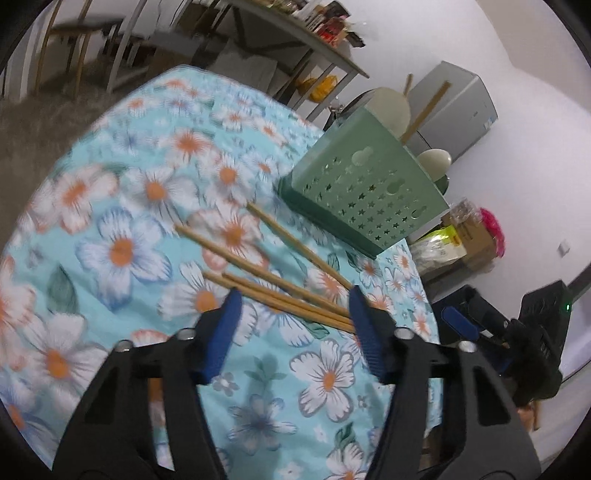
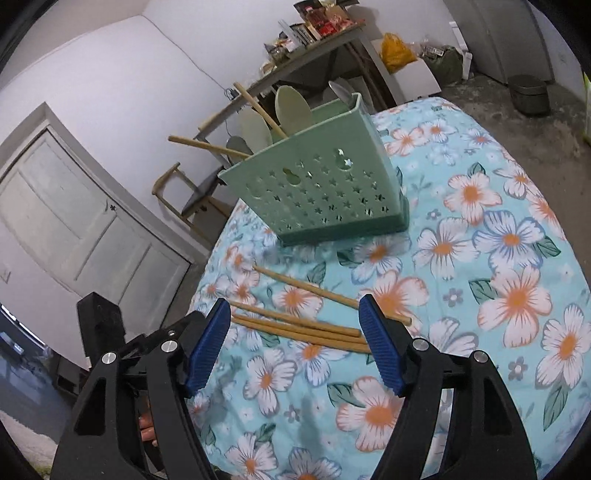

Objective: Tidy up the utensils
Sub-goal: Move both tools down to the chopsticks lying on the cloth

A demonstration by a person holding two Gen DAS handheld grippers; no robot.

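Between the blue pads of my left gripper (image 1: 293,299) lie the near ends of the wooden chopsticks (image 1: 280,291), and the jaws stand apart around them without pressing on any. My right gripper (image 2: 293,314) hangs over the same bundle from the other side, jaws spread wide and holding nothing. There are four chopsticks (image 2: 306,325) loose on the flowered tablecloth (image 2: 480,258): plain, pale brown, round sticks, three close together and nearly parallel, the fourth lying a little apart, nearer the holder. Just beyond them stands the green utensil holder (image 1: 369,184), a mint plastic box with star-shaped holes and a few gourd-shaped cut-outs in its wall. It already carries pale spoons (image 2: 291,107) and a few upright wooden sticks. The left view shows my right gripper's black body (image 1: 532,332) at the table edge, a grey cabinet (image 1: 458,110) against the wall and cardboard boxes (image 1: 472,236) with a pink bundle on the floor. The right view shows instead a white panelled door (image 2: 74,221), a wooden chair (image 2: 192,199) behind the holder and a cluttered shelf (image 2: 317,22), and fingertips (image 2: 147,430) under my gripper's frame.
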